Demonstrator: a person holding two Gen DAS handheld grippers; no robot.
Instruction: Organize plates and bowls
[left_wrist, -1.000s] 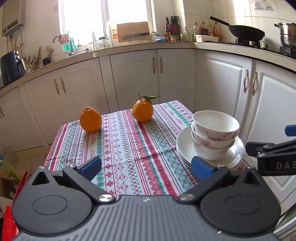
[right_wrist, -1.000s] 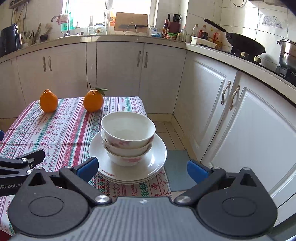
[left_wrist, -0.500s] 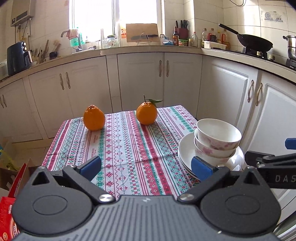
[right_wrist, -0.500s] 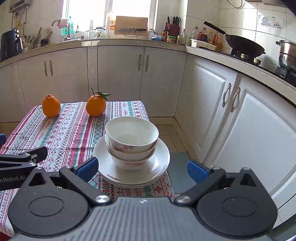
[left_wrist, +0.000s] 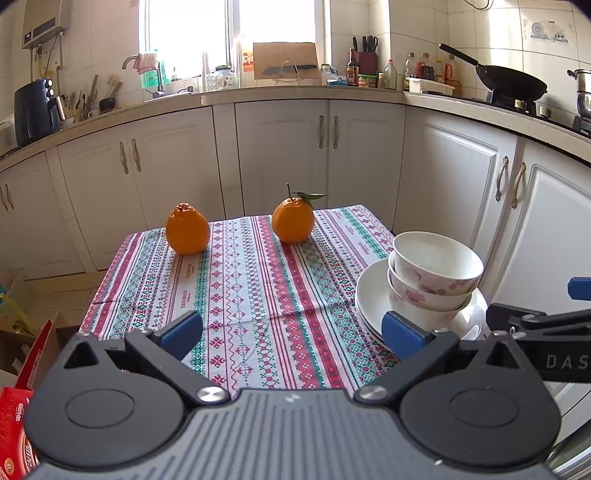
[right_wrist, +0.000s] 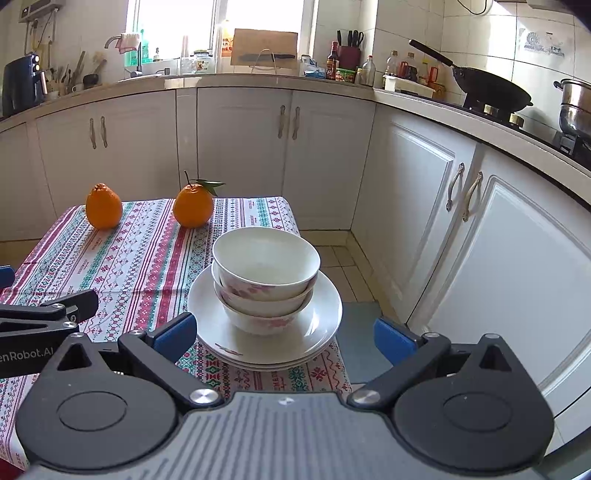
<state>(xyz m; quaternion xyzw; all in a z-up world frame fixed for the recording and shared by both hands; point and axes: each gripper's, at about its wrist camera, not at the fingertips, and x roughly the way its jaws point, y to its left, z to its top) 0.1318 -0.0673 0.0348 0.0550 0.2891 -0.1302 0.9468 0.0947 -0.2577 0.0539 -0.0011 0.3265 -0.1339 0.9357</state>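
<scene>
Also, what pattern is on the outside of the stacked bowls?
White bowls with pink flower prints on the outer walls, clearest in the left wrist view.

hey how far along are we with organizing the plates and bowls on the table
Done, by the look of it: the bowls sit nested in one stack on the stacked plates at the table's right edge. In hand: nothing. The left gripper and right gripper are both open and empty, short of the stack. Left: no loose dishes show; only two oranges remain on the tablecloth. Whether the stack must move elsewhere, I cannot tell.

A home kitchen: white cabinets (right_wrist: 240, 147), wok (right_wrist: 491, 90) on stove, sink tap (right_wrist: 110, 40).
</scene>
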